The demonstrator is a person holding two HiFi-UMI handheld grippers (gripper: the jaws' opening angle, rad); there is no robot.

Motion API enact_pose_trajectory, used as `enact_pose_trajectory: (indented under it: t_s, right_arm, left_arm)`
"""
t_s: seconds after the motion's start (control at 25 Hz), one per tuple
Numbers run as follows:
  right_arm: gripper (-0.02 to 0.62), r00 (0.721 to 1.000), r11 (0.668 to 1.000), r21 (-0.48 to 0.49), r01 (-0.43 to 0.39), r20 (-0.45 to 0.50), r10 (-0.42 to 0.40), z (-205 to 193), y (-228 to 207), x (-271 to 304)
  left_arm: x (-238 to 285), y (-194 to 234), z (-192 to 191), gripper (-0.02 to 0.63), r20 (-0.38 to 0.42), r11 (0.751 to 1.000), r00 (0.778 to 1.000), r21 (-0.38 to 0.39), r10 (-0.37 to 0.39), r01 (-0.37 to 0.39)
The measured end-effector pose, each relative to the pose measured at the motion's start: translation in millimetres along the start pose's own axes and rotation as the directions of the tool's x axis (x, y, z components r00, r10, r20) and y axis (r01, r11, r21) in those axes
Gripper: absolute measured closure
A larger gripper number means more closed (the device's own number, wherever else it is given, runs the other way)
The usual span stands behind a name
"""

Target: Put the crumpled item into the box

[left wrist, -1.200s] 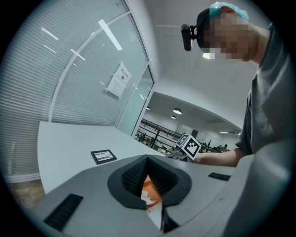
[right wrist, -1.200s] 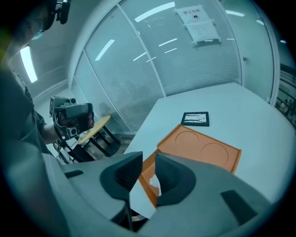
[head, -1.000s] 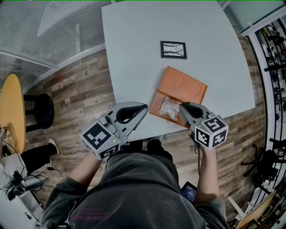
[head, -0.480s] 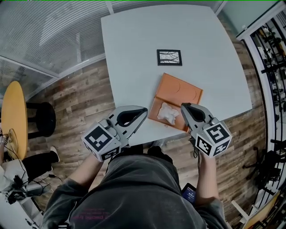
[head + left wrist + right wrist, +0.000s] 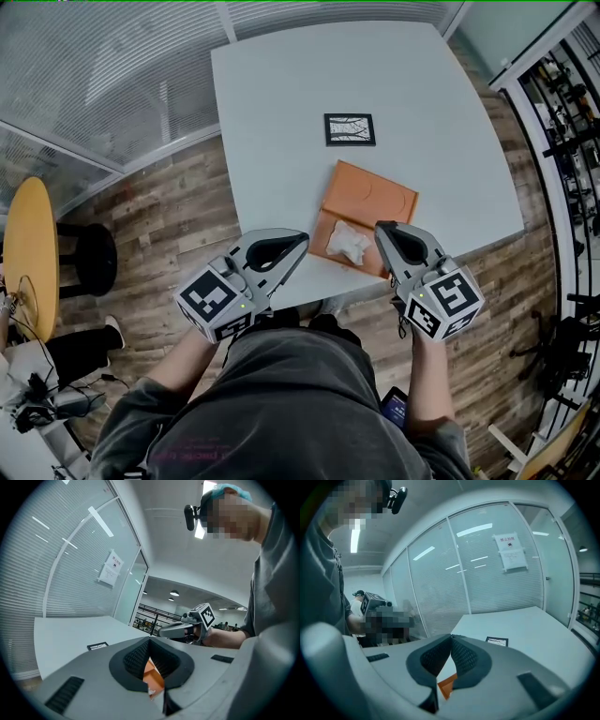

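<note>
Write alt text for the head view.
A crumpled white paper wad lies in the near half of an open flat orange box at the near edge of a white table. The person's left gripper and right gripper, both shut and empty, flank the box; a small black-framed card lies beyond it.

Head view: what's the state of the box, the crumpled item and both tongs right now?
Box: open, lid laid back flat.
Crumpled item: lying loose inside the box's near half, nothing gripping it.
Left tongs: shut, nothing between them.
Right tongs: shut, nothing between them, beside the box.
</note>
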State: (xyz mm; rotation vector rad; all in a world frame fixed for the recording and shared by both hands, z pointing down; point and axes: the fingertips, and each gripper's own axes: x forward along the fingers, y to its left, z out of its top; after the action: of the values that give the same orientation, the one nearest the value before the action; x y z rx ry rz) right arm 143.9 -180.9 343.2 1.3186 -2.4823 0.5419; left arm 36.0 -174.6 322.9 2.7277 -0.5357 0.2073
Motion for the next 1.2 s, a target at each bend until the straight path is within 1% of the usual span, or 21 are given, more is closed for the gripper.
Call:
enact_pose_trajectory:
  t_s: [0.28,0.4,0.56,0.8,1.04,1.2]
  right_arm:
    - [0.595,0.997,1.000,0.004,0.009,0.074,-0.009,14.4,5.1,-13.0]
    - [0.595,0.995,1.000,0.004,0.012,0.095,-0.012,19.1,4.6,-18.1]
    - [0.595,0.993,1.000,0.005,0.007,0.117,-0.008,20.6,5.3,-23.0]
    - [0.597,0.985,0.999,0.047,-0.010,0.174,0.002,29.5,4.5,-29.1]
    - [0.597,0.979,0.998,0.067,-0.022,0.202,0.008,33.0,1.6,-31.5]
    - [0.597,0.980,0.997,0.070,-0.042,0.197,0.027,31.8,3.7,-28.4]
  left_arm:
    - [1.3,-8.3,4.2,0.594,0.002,1.000,1.000,0.009,-0.006,0.006]
    - [3.2,-10.4,7.0,0.594,0.014,1.000,1.000,0.006,-0.005,0.005]
    - [4.7,-13.1,6.3,0.594,0.008,1.000,1.000,0.015,-0.006,0.006]
    - [5.0,-13.4,10.6,0.594,0.012,1.000,1.000,0.023,-0.006,0.006]
    - [7.0,-14.1,12.5,0.594,0.016,1.000,1.000,0.025,-0.011,0.010]
    - [6.9,-11.7,10.1,0.594,0.006,1.000,1.000,0.018,-0.006,0.006]
